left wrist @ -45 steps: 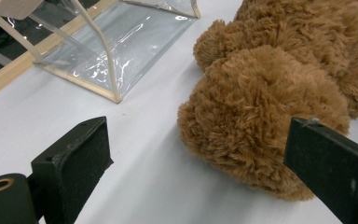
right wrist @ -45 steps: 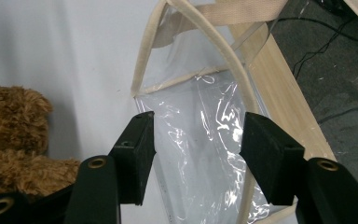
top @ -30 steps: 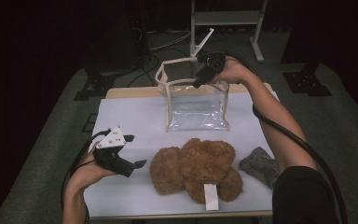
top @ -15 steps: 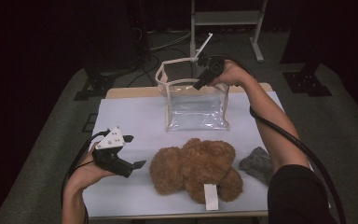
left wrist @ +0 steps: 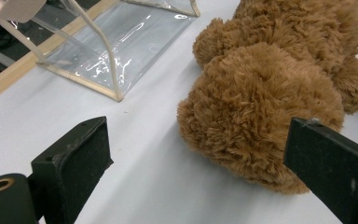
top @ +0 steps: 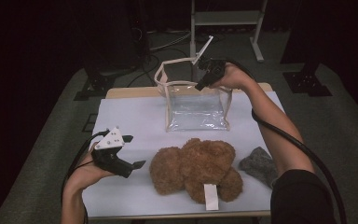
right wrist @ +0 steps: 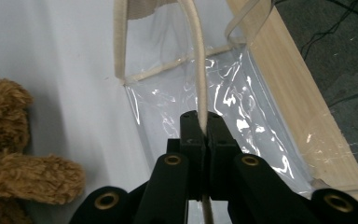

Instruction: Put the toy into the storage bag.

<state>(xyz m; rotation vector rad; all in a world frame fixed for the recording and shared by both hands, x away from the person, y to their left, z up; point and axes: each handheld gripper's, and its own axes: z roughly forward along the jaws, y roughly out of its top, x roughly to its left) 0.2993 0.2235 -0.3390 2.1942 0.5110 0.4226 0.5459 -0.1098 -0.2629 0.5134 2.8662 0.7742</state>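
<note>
A clear plastic bag with cream trim stands at the back of the white table. My right gripper is shut on the cream rim of the clear plastic bag and holds it up at the far side. A brown teddy bear lies on the table in front of the bag, a white tag at its near end. My left gripper hovers open just left of the bear. In the left gripper view the teddy bear lies past the wide-apart jaws, and the bag stands beyond.
A grey cloth lies at the table's right edge beside the bear. A white metal stand and cables sit on the floor behind the table. The wooden table edge runs close behind the bag.
</note>
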